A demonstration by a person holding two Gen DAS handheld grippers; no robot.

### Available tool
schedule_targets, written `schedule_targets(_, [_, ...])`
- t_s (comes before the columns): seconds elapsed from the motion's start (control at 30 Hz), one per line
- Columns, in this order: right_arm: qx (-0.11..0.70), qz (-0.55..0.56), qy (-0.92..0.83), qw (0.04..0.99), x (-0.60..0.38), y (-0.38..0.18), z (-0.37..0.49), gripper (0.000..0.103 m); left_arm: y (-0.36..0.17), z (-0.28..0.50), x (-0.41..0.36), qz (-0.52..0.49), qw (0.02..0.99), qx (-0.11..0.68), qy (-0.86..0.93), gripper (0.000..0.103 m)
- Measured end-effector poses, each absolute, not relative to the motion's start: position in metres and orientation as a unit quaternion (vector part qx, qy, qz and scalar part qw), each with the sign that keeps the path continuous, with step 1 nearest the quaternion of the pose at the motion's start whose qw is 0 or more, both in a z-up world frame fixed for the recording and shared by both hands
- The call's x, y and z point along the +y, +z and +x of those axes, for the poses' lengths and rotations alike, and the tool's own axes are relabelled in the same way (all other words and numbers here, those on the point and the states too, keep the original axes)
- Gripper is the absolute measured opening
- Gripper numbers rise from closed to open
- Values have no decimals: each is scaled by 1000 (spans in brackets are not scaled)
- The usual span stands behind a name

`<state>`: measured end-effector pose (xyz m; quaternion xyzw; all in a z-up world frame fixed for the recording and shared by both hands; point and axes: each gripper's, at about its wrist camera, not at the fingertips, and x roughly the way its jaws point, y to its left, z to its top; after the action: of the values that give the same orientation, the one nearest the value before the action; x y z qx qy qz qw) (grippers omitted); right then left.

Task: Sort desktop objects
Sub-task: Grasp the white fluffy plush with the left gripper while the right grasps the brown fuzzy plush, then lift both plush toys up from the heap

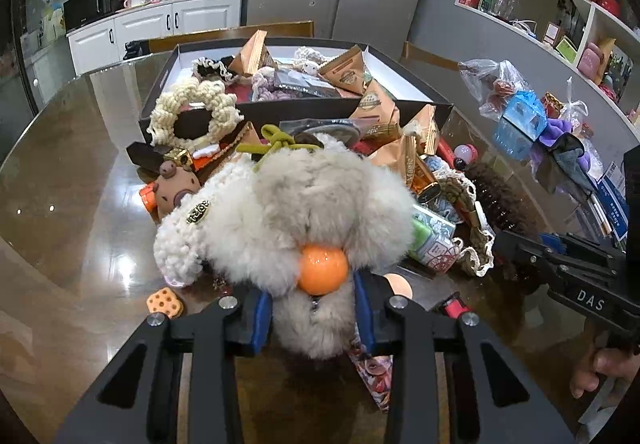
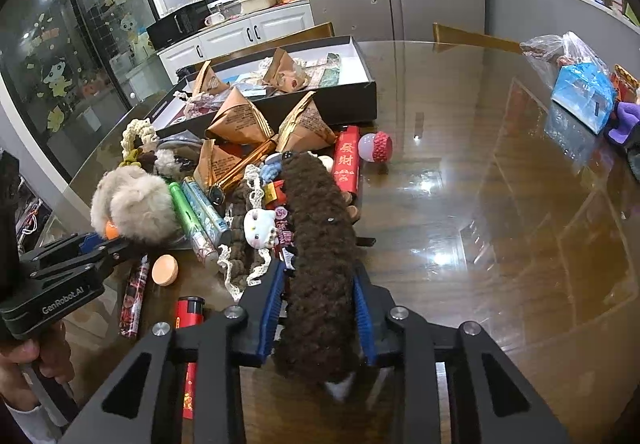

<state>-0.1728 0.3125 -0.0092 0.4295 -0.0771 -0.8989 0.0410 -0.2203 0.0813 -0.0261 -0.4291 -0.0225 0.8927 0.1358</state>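
My left gripper (image 1: 314,308) is shut on a fluffy grey-white plush toy (image 1: 320,203) with an orange ball (image 1: 322,270), held over the pile; it also shows in the right wrist view (image 2: 132,203). My right gripper (image 2: 318,304) is shut on a long brown knitted plush (image 2: 318,244). A heap of small objects lies in front of a black shallow box (image 2: 360,91), which holds brown pyramid packets (image 2: 286,71) and knitted items. The right gripper's body shows at the right of the left wrist view (image 1: 560,264).
A glossy wooden table (image 2: 480,203) carries the heap: brown packets (image 2: 240,119), a red tube (image 2: 347,159), a green tube (image 2: 182,203), a Hello Kitty charm (image 2: 260,226), an orange disc (image 2: 165,270). Plastic bags and a blue box (image 2: 584,95) sit at far right.
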Motion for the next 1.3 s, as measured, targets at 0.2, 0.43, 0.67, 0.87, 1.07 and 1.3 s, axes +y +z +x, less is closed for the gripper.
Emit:
schedule_targets(0.2, [-86, 420, -903, 39, 316, -3, -170, 33, -13, -213, 74, -416, 138, -36, 898, 35])
schedule_targets(0.43, [-92, 402, -910, 36, 321, 11, -163, 33, 5, -200, 59, -398, 128, -41, 908, 34])
schedule_targets(0.67, [-89, 388, -917, 40, 317, 26, -156, 33, 23, -191, 45, -378, 111, -30, 919, 1])
schedule_targets(0.87, [-82, 377, -921, 49, 309, 37, -151, 33, 23, -190, 43, -383, 119, -34, 916, 1])
schedule_targets(1.07, [-81, 384, -918, 55, 307, 33, -146, 33, 12, -185, 47, -404, 147, -50, 902, 8])
schedule_targets(1.3, [-82, 392, -915, 58, 308, 29, -146, 33, 10, -172, 62, -408, 167, -37, 897, 62])
